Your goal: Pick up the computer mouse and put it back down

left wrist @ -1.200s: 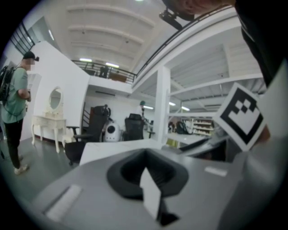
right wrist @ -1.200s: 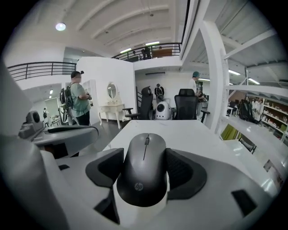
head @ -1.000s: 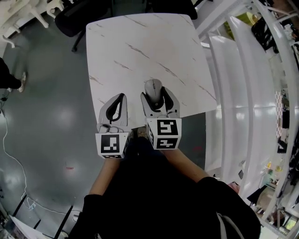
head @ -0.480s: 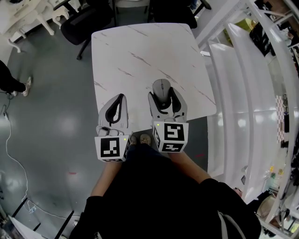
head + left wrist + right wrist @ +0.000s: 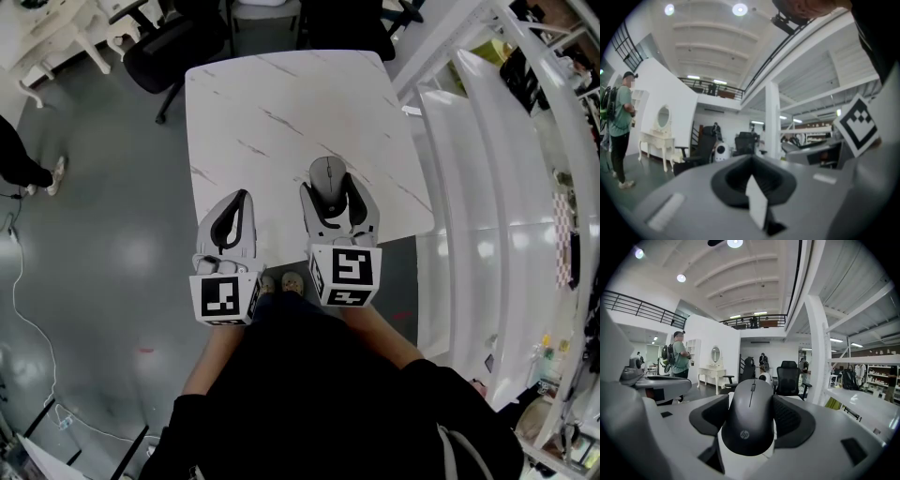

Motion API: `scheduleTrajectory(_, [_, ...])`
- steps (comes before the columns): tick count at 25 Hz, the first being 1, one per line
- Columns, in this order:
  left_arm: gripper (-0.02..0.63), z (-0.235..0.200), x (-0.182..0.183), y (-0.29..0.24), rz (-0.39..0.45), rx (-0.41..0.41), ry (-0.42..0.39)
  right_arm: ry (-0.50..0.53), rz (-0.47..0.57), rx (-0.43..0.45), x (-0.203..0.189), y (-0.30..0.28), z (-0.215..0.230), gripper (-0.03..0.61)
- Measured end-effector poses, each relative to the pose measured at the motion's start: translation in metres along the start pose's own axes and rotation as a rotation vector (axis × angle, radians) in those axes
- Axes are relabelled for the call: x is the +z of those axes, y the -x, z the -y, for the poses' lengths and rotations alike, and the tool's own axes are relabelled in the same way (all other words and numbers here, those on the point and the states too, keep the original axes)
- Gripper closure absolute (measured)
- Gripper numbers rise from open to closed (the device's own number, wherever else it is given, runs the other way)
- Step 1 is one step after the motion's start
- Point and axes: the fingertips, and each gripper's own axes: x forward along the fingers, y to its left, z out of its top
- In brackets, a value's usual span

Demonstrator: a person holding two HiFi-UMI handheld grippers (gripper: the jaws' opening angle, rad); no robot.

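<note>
A grey computer mouse (image 5: 327,178) (image 5: 750,420) sits between the jaws of my right gripper (image 5: 332,192) (image 5: 751,420), which is shut on its sides above the near right part of the white marble table (image 5: 281,103). The mouse points away from me. Whether it rests on the table or hangs just above it, I cannot tell. My left gripper (image 5: 232,217) (image 5: 752,180) is to the left, at the table's near edge, shut with nothing between its jaws.
Black office chairs (image 5: 169,37) stand beyond the table's far edge. White shelving (image 5: 487,187) runs along the right side. A person (image 5: 677,359) with a backpack stands far off on the grey floor (image 5: 94,234).
The view has shifted slightly; both grippers and the mouse sit a little further right and lower in the head view. The right gripper keeps its hold on the mouse.
</note>
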Motion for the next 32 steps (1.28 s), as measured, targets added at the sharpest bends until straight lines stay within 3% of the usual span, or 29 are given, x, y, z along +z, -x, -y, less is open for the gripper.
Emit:
scheduleTrajectory(13, [0.606, -0.001, -0.008, -0.005, -0.022, -0.003, -0.010, -0.005, -0.032, 0.025, -0.016, -0.013, -0.007, 0.310])
scheduleTrajectory(32, [0.605, -0.015, -0.083, -0.036, -0.141, 0.008, 0.057, -0.014, -0.274, 0.069, -0.125, -0.072, -0.019, 0.310])
